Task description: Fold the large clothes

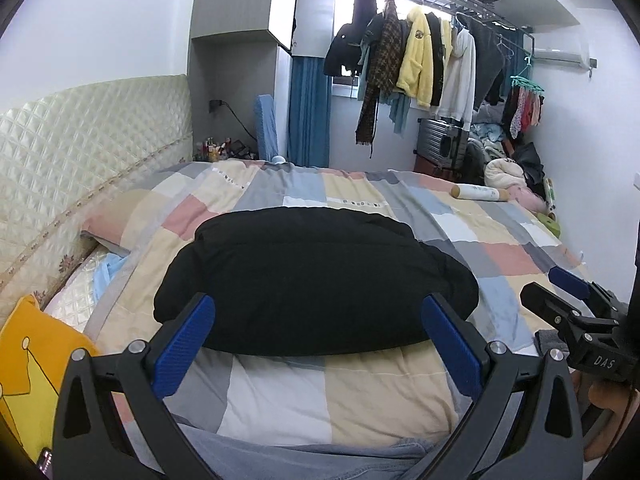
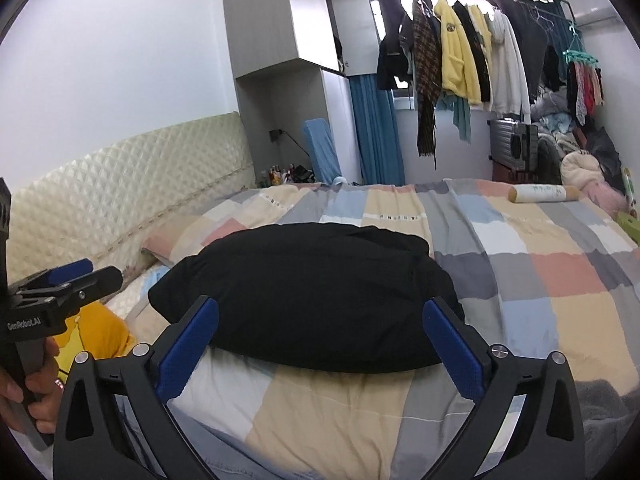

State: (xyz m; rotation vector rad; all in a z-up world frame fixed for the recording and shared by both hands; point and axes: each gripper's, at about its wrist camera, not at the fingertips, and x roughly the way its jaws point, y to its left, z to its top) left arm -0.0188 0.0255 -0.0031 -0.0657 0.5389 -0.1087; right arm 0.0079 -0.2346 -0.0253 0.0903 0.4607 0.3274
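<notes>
A black garment (image 1: 316, 280) lies folded in a thick bundle on the patchwork quilt (image 1: 360, 392) of the bed; it also shows in the right wrist view (image 2: 308, 296). My left gripper (image 1: 320, 344) is open and empty, held just short of the bundle's near edge. My right gripper (image 2: 320, 348) is also open and empty, just short of the same edge. In the left wrist view the right gripper (image 1: 568, 292) shows at the right edge. In the right wrist view the left gripper (image 2: 76, 276) shows at the left edge.
A quilted cream headboard (image 1: 80, 148) runs along the left. A yellow cloth (image 1: 32, 360) lies at the near left. A cylindrical bolster (image 2: 544, 193) lies at the far right of the bed. Clothes hang on a rack (image 2: 460, 56) beyond the bed, beside a suitcase (image 2: 516, 144).
</notes>
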